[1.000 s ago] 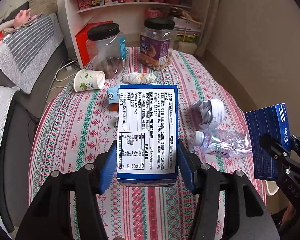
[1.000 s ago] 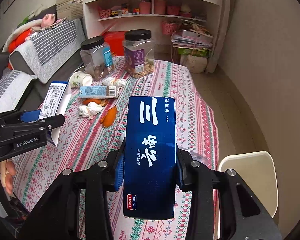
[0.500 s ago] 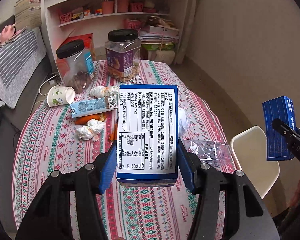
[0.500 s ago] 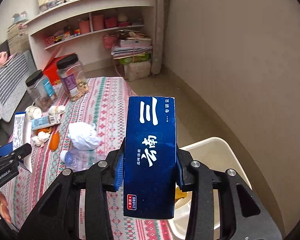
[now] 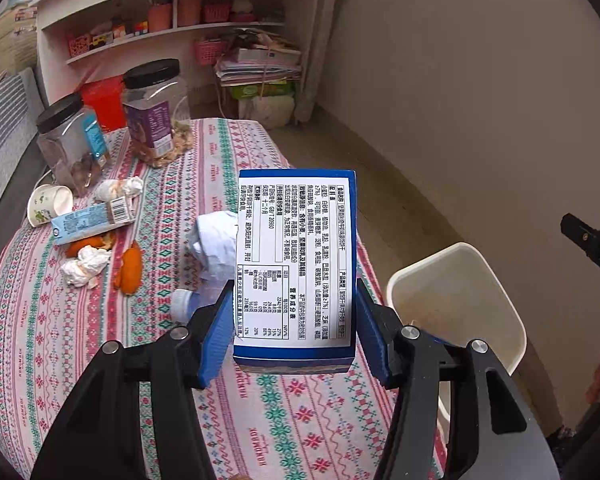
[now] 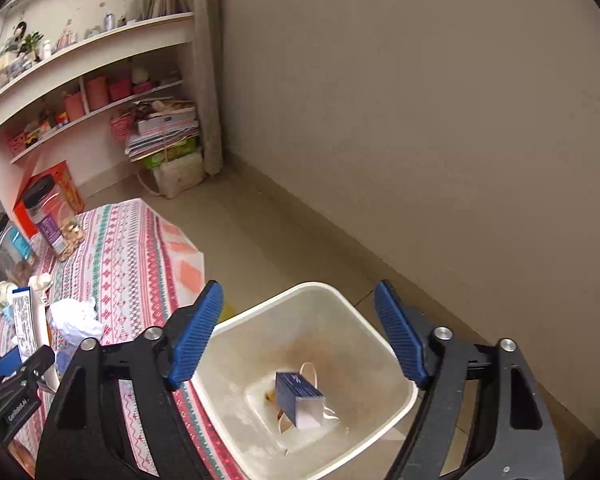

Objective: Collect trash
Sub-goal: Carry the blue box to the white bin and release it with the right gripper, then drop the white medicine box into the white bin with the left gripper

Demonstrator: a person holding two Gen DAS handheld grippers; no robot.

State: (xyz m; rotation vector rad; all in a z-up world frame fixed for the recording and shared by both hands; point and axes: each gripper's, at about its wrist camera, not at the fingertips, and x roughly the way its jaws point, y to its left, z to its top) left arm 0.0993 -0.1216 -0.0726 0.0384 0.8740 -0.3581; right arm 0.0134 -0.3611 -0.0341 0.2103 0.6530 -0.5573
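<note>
left claw [image 5: 296, 320] pinching white-label box [image 5: 296, 256] over counter [image 5: 100, 320] | right claw [image 6: 298, 332] spread above bin [image 6: 312, 384] | blue box [image 6: 298, 398] lying in bin

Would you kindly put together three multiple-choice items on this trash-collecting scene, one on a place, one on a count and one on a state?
1. Where is the dark blue box?
A. on the tablecloth
B. at the bottom of the white bin
C. on the shelf

2. How many black-lidded jars stand on the table?
A. one
B. two
C. four

3. What is the left gripper doing?
A. clamping the white-labelled box
B. standing open and bare
C. gripping a paper cup

Answers:
1 B, the right wrist view shows it lying inside the bin.
2 B, only two lidded jars show.
3 A, its blue pads press both sides of the box.
</note>
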